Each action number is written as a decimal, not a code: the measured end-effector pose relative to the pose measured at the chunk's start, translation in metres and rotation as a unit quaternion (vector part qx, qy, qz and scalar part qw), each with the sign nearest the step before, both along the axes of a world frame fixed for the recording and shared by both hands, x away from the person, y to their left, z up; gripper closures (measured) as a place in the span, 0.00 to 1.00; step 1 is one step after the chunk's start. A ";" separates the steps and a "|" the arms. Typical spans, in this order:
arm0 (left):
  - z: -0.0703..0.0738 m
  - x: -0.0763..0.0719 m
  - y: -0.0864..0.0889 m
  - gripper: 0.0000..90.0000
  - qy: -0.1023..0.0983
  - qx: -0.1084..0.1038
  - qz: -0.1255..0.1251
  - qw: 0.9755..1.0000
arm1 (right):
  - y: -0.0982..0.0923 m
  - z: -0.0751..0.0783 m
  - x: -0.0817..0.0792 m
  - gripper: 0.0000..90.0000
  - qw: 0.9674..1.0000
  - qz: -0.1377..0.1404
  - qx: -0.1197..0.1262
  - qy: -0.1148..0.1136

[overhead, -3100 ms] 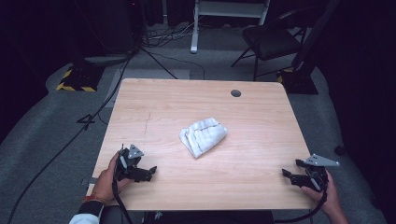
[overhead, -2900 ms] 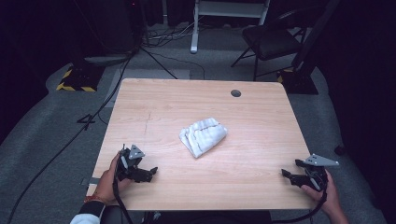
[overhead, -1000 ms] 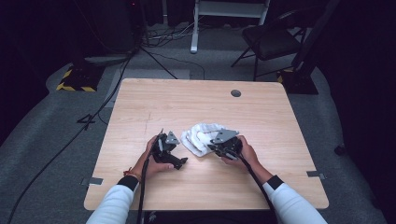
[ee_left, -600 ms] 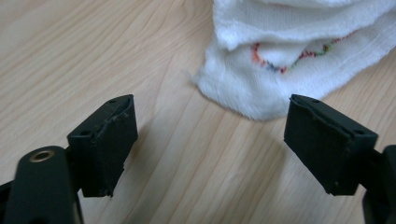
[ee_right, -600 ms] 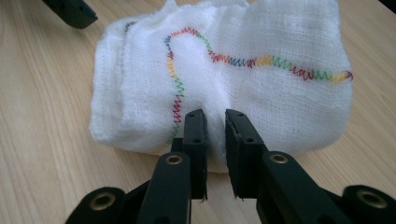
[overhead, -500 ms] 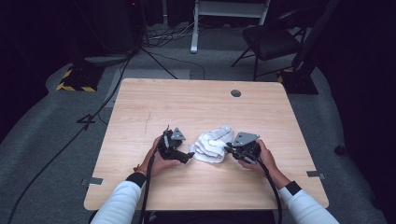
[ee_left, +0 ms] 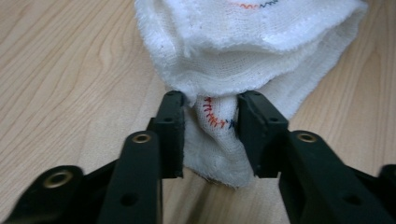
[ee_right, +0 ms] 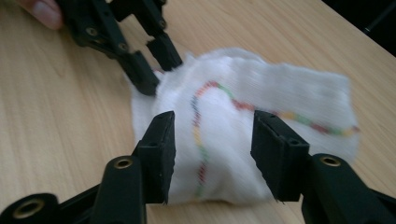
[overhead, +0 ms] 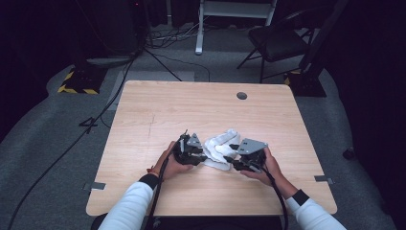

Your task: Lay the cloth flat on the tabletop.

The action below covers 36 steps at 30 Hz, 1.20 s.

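At the centre of the high view, slightly below the middle, a white cloth (overhead: 218,149) lies bunched on the wooden counter (overhead: 158,110), with a hand-held gripper at each end. The left hand-held gripper (overhead: 198,154) sits at the cloth's left edge, held by the person's left hand (overhead: 173,164); the right hand-held gripper (overhead: 231,154) sits at its right edge, in the right hand (overhead: 265,165).

In the left gripper view the jaws have just been closing and now pinch a fold of the cloth (ee_left: 219,126) between their pads at the centre of the frame; red and blue stitching runs along the pinched hem, and the rest of the cloth bulges above the jaws toward the top of the frame.

In the right gripper view the right hand-held gripper (ee_right: 212,140) has just been opening: its jaws stand moderately apart on either side of the cloth (ee_right: 280,98), and the pads look clear of the fabric rather than pressing it. A line of multicoloured stitching curves across the cloth between them. In the upper left of that view the left hand-held gripper (ee_right: 154,70) bites the cloth's far edge, a fingertip (ee_right: 39,11) beside it.

A round hole (overhead: 242,95) shows in the counter toward its upper right.
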<state>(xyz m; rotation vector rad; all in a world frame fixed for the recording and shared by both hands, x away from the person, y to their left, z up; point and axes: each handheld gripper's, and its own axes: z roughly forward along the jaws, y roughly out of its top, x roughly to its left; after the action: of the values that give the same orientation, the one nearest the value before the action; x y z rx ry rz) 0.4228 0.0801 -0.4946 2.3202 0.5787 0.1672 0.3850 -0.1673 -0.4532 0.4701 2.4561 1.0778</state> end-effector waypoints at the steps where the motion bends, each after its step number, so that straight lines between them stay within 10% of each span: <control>1: 0.000 -0.001 -0.001 0.76 -0.002 0.002 -0.004 1.000 | 0.000 0.000 0.000 0.54 1.000 0.000 0.000 0.000; 6: 0.003 -0.006 -0.001 0.86 -0.015 0.023 -0.018 0.999 | 0.017 -0.018 0.002 0.69 0.998 0.003 -0.065 -0.006; 16: 0.005 -0.011 0.004 0.88 -0.010 0.025 -0.023 0.999 | -0.023 -0.012 0.007 0.94 0.998 -0.041 -0.051 0.005; 30: 0.008 -0.027 0.000 0.71 -0.007 0.019 -0.024 1.000 | -0.074 -0.021 -0.012 0.80 0.994 -0.088 -0.035 0.054; 36: 0.018 -0.030 0.006 0.42 -0.012 -0.014 0.014 1.000 | -0.102 -0.021 -0.021 0.61 0.991 -0.117 -0.020 0.063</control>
<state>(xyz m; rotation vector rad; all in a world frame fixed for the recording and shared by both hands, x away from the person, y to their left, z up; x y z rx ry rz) 0.3928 0.0860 -0.4766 2.2818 0.5979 0.1982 0.3643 -0.2698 -0.4744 0.8148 2.4487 0.9246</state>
